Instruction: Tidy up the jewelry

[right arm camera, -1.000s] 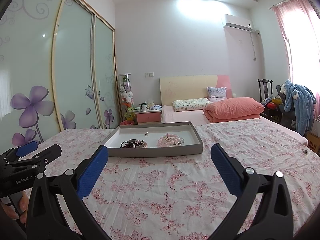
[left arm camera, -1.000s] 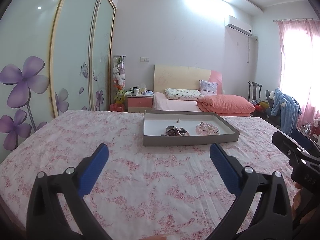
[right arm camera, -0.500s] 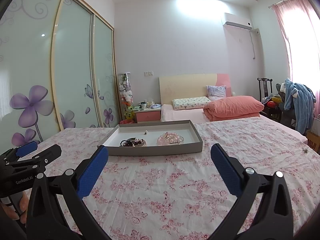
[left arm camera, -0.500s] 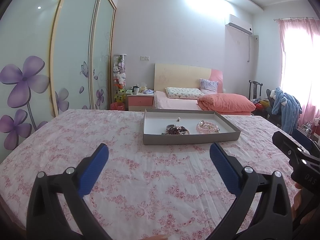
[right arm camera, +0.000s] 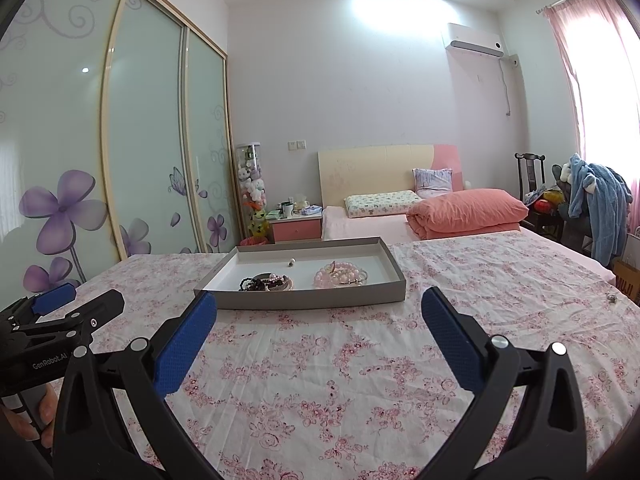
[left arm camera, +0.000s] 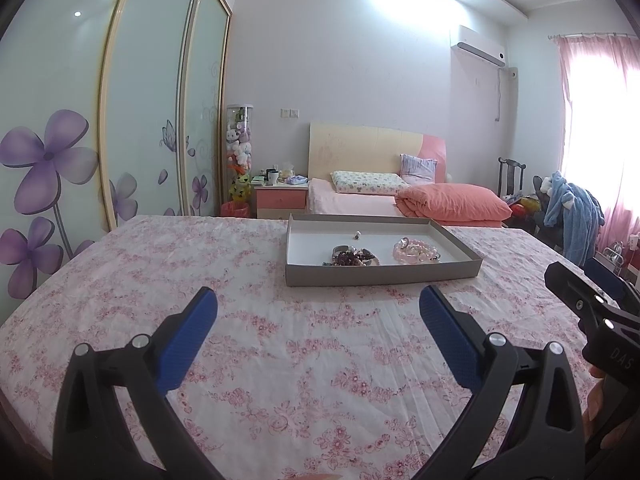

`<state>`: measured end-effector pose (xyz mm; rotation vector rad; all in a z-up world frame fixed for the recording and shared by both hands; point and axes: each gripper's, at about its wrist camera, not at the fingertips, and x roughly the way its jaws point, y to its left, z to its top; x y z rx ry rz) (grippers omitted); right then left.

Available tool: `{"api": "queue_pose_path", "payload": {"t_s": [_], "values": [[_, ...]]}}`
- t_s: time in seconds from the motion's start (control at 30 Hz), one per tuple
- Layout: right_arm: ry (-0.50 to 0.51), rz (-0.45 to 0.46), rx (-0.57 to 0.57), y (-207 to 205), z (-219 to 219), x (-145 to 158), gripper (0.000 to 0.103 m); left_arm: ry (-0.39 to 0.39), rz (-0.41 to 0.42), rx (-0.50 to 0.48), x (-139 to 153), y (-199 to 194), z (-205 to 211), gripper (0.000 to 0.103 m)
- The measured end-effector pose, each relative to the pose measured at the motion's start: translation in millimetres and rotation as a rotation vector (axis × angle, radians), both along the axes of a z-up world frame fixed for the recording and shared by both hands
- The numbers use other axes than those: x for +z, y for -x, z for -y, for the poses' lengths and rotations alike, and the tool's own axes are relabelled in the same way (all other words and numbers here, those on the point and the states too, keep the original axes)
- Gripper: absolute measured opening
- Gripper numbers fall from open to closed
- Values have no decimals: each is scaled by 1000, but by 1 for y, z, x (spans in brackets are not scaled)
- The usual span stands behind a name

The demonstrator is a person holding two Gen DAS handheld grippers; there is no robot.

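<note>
Plainly both tools hover apart from the jewelry: left gripper (left arm camera: 318, 304) wide and empty, then the tray (right arm camera: 304, 302) near the bedspread's (right arm camera: 340, 380) far edge holding dark beads (right arm camera: 266, 283), a pink bracelet (right arm camera: 340, 275) (tangled, pieces hard to separate), then right gripper (right arm camera: 319, 308) equally wide. Sorted or awaiting sorting—unclear. A tiny item (right arm camera: 611, 298) sits near the right edge.
</note>
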<state>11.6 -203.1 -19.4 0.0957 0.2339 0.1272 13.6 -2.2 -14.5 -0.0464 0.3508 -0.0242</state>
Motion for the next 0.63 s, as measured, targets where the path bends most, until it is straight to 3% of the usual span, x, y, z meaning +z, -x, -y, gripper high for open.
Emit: {"api": "queue_pose_path", "payload": {"t_s": [0.63], "values": [[0, -11, 0, -1, -2, -2, 101, 20, -36, 13, -6, -3, -4, 99]]}}
